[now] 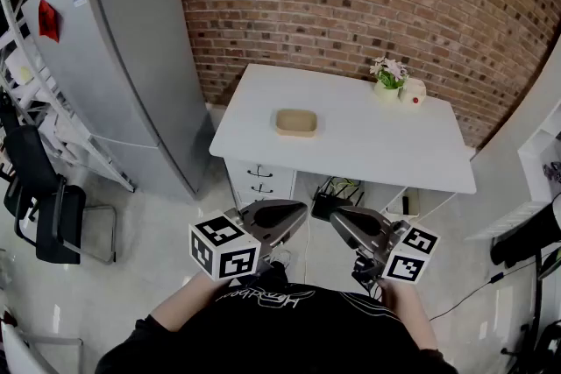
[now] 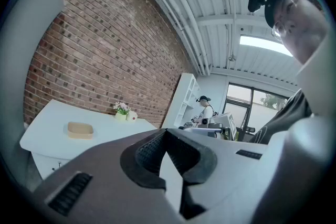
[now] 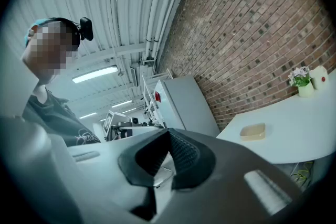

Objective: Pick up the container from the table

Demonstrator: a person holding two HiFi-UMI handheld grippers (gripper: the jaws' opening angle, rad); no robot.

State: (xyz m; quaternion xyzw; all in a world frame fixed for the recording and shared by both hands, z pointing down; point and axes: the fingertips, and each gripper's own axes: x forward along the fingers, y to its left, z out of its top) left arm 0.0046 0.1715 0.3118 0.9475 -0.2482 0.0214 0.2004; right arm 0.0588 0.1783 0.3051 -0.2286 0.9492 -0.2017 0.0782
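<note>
A shallow beige container [image 1: 296, 122] lies alone on the left half of the white table [image 1: 368, 149]. It also shows small in the left gripper view as the container [image 2: 80, 130] and in the right gripper view as the container [image 3: 253, 131]. Both grippers are held close to the person's body, well short of the table's front edge and above the floor. My left gripper [image 1: 298, 213] is shut with nothing in it, its tips meeting [image 2: 165, 131]. My right gripper [image 1: 337, 219] is shut and empty too, tips together [image 3: 169, 131].
A small potted plant [image 1: 388, 74] and a white round object with a red dot [image 1: 414, 92] stand at the table's far right corner. A grey fridge [image 1: 131, 57] stands left of the table, a black chair [image 1: 44, 206] further left. Drawers [image 1: 260, 179] sit under the table.
</note>
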